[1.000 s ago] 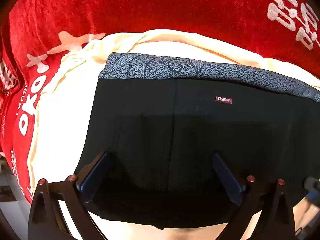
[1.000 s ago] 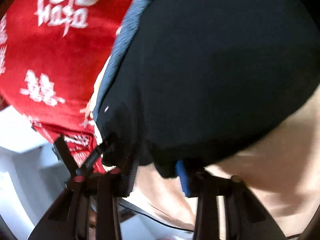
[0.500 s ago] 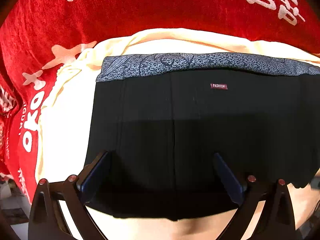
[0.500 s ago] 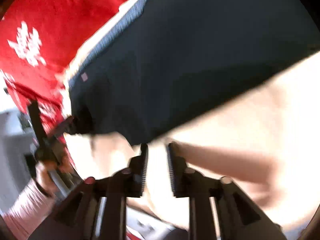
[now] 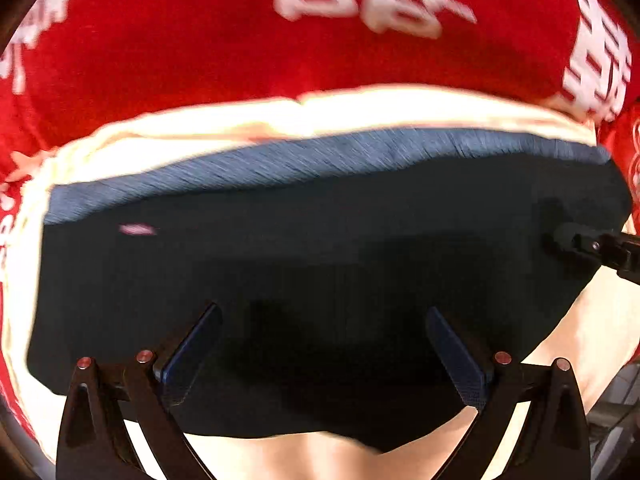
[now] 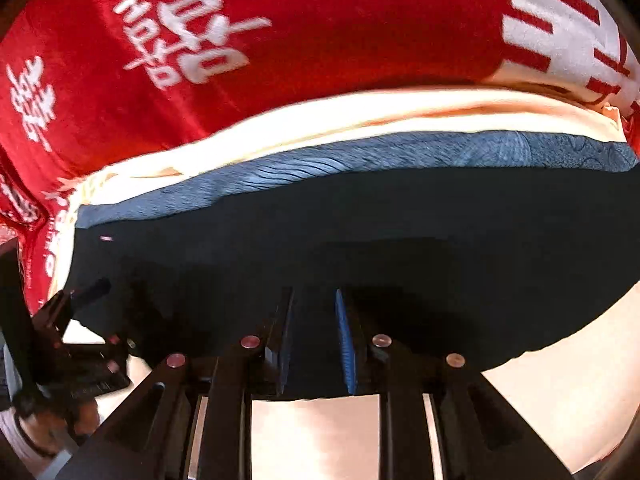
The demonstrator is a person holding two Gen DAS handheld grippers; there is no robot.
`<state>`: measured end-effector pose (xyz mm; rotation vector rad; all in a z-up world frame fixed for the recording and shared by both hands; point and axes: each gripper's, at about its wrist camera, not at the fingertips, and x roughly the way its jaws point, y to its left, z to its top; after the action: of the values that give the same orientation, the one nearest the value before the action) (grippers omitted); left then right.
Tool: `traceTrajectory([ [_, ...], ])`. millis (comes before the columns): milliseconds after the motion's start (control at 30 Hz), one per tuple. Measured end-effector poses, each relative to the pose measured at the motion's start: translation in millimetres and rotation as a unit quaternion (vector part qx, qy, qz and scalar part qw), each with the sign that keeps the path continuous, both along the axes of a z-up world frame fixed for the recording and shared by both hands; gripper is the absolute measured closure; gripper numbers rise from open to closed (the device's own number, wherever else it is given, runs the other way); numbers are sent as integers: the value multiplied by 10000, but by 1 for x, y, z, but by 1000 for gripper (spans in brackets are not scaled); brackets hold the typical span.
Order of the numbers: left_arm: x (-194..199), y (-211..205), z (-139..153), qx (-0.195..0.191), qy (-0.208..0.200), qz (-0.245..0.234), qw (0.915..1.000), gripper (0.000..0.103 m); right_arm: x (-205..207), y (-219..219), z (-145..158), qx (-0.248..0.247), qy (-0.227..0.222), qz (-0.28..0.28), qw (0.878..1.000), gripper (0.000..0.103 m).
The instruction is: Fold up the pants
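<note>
The black pants [image 5: 320, 260] lie folded flat, their blue patterned waistband [image 5: 320, 160] along the far edge and a small pink label [image 5: 136, 230] at the left. My left gripper [image 5: 324, 344] hovers over their near half, open wide with nothing between its fingers. In the right wrist view the same pants [image 6: 400, 240] fill the middle. My right gripper [image 6: 314, 328] hangs over their near edge with a narrow gap between its pads and no cloth pinched. Each gripper shows in the other's view: the right gripper [image 5: 568, 238] at the pants' right end, the left gripper [image 6: 86, 294] at their left end.
The pants rest on a cream cloth [image 5: 360, 108] that shows all round them. Under it lies a red blanket [image 6: 320, 40] with white characters. A person's hand [image 6: 40, 432] holds the left gripper at the lower left of the right wrist view.
The right gripper let go of the pants' edge, parted its jaws slightly, rose and swung round to face the waistband. The left gripper slid right along the pants; the label has shifted left.
</note>
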<state>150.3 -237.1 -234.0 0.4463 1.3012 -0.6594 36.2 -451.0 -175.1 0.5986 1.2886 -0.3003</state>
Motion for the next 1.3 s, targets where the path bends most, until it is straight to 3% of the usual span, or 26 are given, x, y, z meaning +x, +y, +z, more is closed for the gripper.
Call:
traceTrajectory([
  [67, -18, -7, -18, 291, -47, -158, 9994, 0, -8, 0, -19, -98, 371, 29, 9993, 81],
  [133, -27, -2, -19, 156, -219, -44, 9996, 0, -24, 4, -21, -195, -8, 93, 9998, 81],
  [267, -23, 4, -21, 193, 92, 78, 9997, 0, -27, 11, -19, -318, -11, 200, 9993, 81],
  [467, -23, -8, -12, 438, -27, -168, 9989, 0, -25, 2, -23, 90, -18, -40, 10000, 81],
  [767, -20, -7, 12, 638, 39, -9, 9980, 0, -47, -1, -10, 490, -45, -228, 9985, 77],
  [867, -27, -26, 24, 562, 32, -133, 9983, 0, -64, -4, -4, 529, -19, -267, 9982, 76],
  [1000, -46, -71, 40, 445, -14, -413, 9982, 0, -96, -20, 0, 552, 59, -511, 9972, 63],
  [1300, -86, -164, 49, 239, -11, -696, 9973, 0, -171, -92, -4, 891, -81, -1632, 9825, 62],
])
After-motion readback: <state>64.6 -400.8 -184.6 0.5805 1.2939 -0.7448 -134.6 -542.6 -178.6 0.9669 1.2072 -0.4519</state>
